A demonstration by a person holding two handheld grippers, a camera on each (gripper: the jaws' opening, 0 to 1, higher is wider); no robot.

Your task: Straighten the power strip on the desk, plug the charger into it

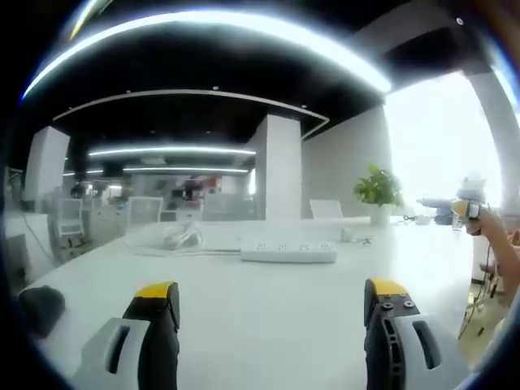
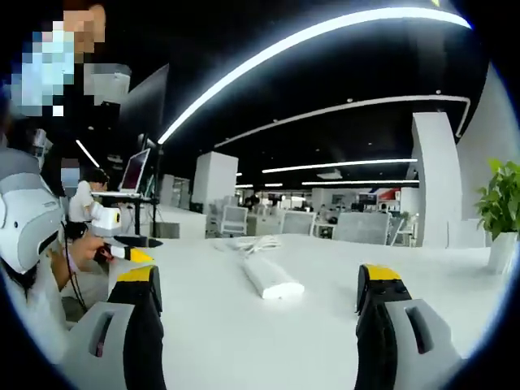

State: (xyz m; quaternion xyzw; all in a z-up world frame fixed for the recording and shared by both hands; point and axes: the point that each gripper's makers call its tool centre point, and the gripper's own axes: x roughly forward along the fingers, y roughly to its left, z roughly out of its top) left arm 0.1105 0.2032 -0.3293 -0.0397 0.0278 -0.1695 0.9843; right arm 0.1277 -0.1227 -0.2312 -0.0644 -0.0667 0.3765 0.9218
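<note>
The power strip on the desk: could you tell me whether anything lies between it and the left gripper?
Nothing visible does. Bare white desk runs from the open left gripper to the power strip; its coiled cable lies beyond, off to the side.

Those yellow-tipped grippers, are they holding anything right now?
No. The left gripper and the right gripper both stand open with bare desk between their jaws. The power strip lies untouched ahead.
</note>
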